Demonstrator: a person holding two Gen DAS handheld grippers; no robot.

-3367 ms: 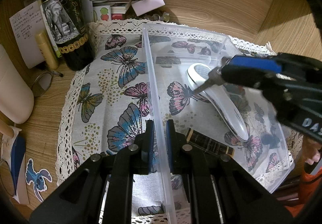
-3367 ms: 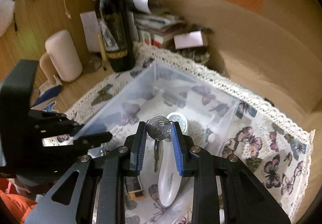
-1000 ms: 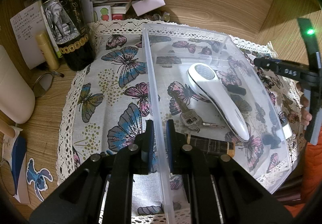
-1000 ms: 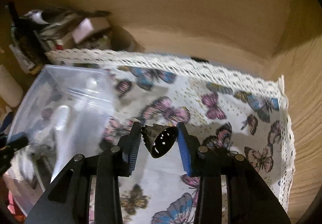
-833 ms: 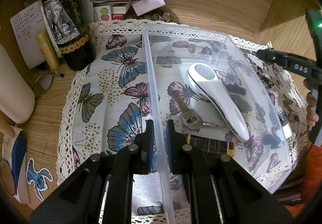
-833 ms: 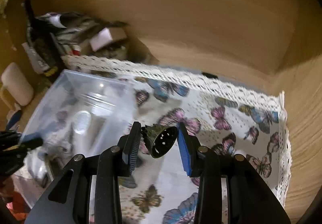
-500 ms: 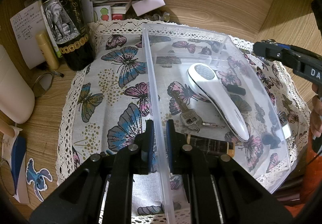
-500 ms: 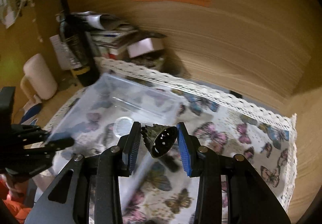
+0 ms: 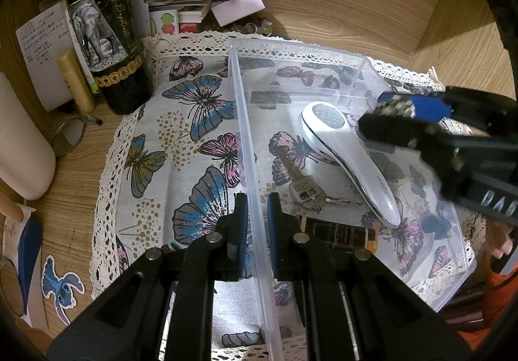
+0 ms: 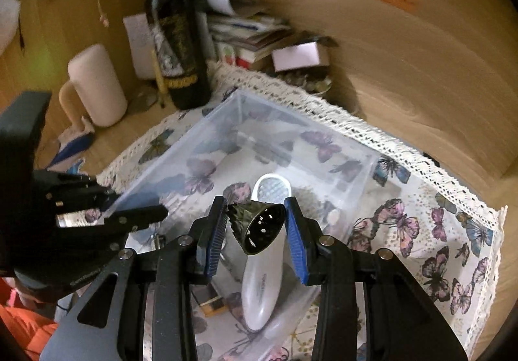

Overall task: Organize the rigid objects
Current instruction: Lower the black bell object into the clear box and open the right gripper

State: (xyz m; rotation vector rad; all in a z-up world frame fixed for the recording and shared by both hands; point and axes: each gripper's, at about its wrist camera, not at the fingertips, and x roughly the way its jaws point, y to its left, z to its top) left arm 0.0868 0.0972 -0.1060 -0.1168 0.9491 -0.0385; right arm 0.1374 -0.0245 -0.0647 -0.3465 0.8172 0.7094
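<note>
A clear plastic bin (image 9: 323,51) sits on a butterfly cloth. My left gripper (image 9: 257,225) is shut on the bin's near left wall. Inside lie a white handheld device (image 9: 346,153), a bunch of keys (image 9: 304,191) and a small dark bottle (image 9: 336,233). My right gripper (image 10: 255,228) is shut on a dark perforated metal cone (image 10: 259,226) and holds it above the bin, over the white device (image 10: 265,270). It shows from the side in the left wrist view (image 9: 393,113).
A wine bottle (image 9: 103,37) stands at the cloth's far left corner with papers, books and a pink box (image 9: 238,6) behind. A cream cylinder (image 10: 97,84) stands on the left. A wooden wall runs along the back and right.
My right gripper has swung left from over the cloth to above the bin, carrying the metal cone. The keys it held earlier lie in the bin. My left gripper has not moved.
</note>
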